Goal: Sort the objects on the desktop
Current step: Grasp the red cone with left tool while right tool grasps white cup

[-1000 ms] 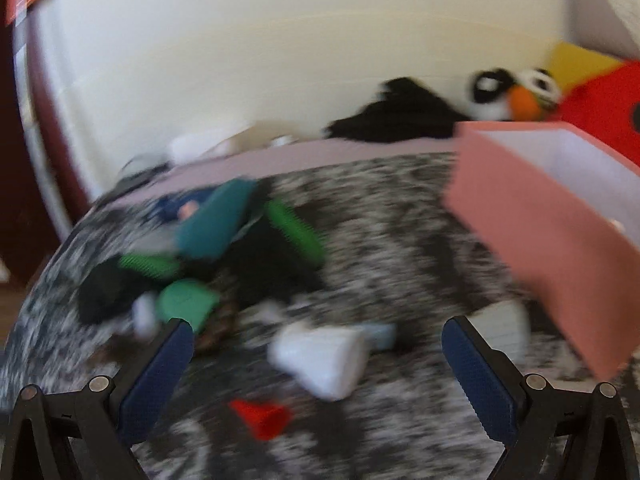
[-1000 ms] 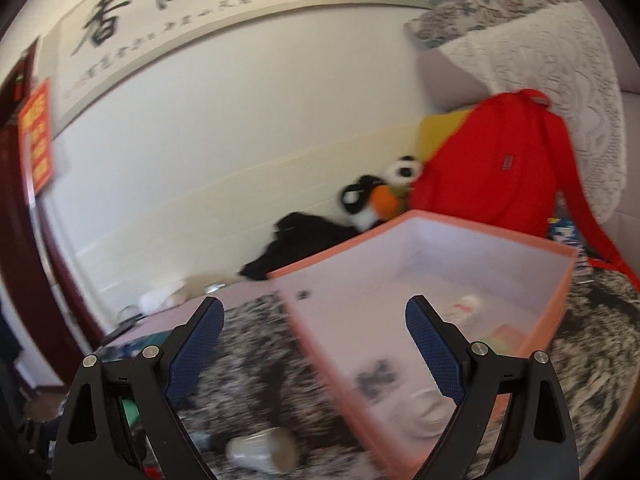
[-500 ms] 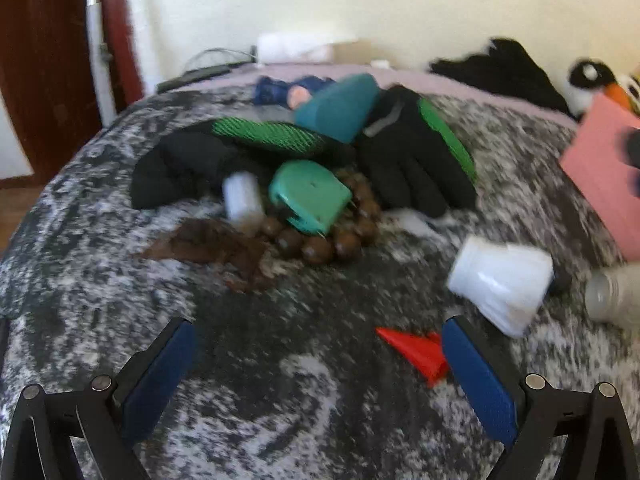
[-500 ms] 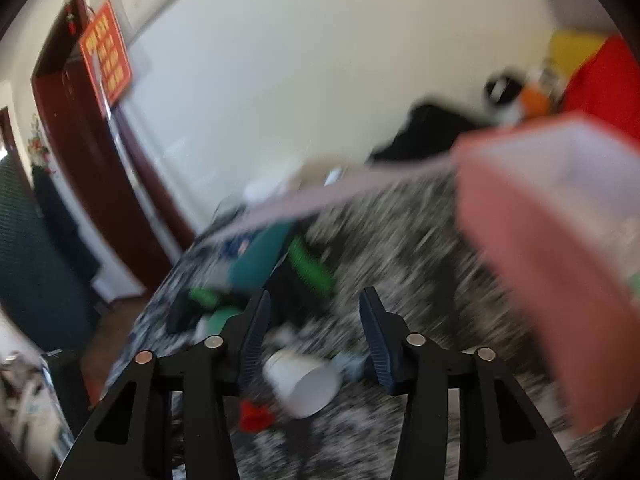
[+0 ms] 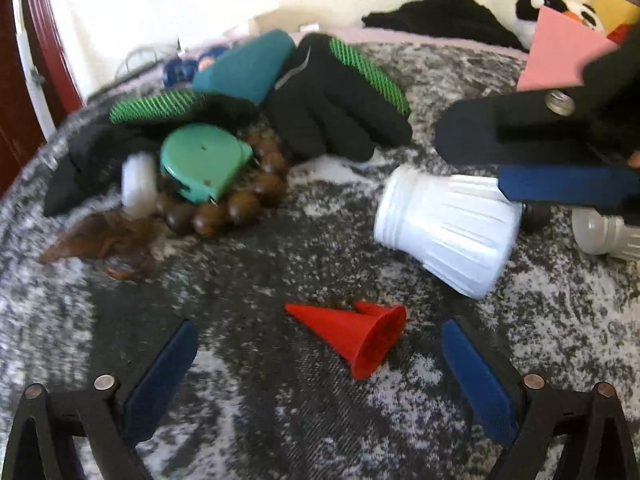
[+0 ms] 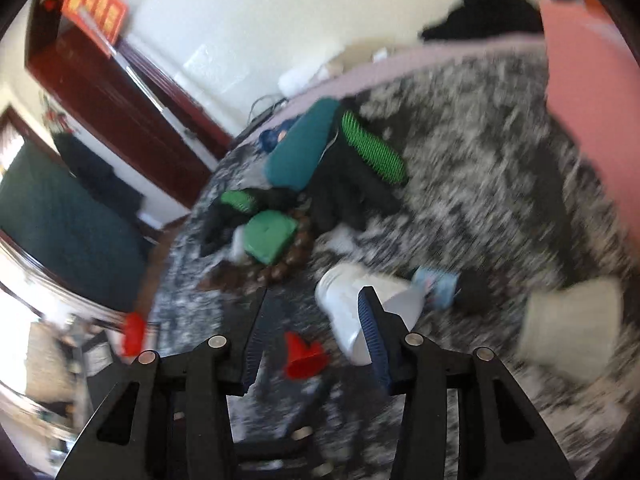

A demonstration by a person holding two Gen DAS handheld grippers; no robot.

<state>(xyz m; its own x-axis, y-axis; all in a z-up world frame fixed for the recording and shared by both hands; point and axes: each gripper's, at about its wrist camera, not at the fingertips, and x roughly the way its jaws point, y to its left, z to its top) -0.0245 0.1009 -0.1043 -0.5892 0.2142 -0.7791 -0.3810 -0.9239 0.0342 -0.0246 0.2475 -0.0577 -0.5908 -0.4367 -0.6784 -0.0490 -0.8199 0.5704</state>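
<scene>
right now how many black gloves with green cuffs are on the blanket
2: one black knit glove with a green striped cuff right of the teal case, the other left, partly under the green tape measure. More may be hidden.

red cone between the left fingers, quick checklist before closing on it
1. Small red plastic cone lies between the left gripper fingers: ok, nearer the right-hand finger.
2. Left fingers stand wide, pads off the cone, having just been closing slightly: ok.
3. Cone on its side on the grey mottled cloth, nothing on top of it: ok.
4. White ribbed plastic cup lies apart from the cone: ok.
5. Right gripper out of the way: not ok, its fingers reach over the cup nearby.
6. Right gripper empty: ok, half open, nothing pressed between its pads.
</scene>
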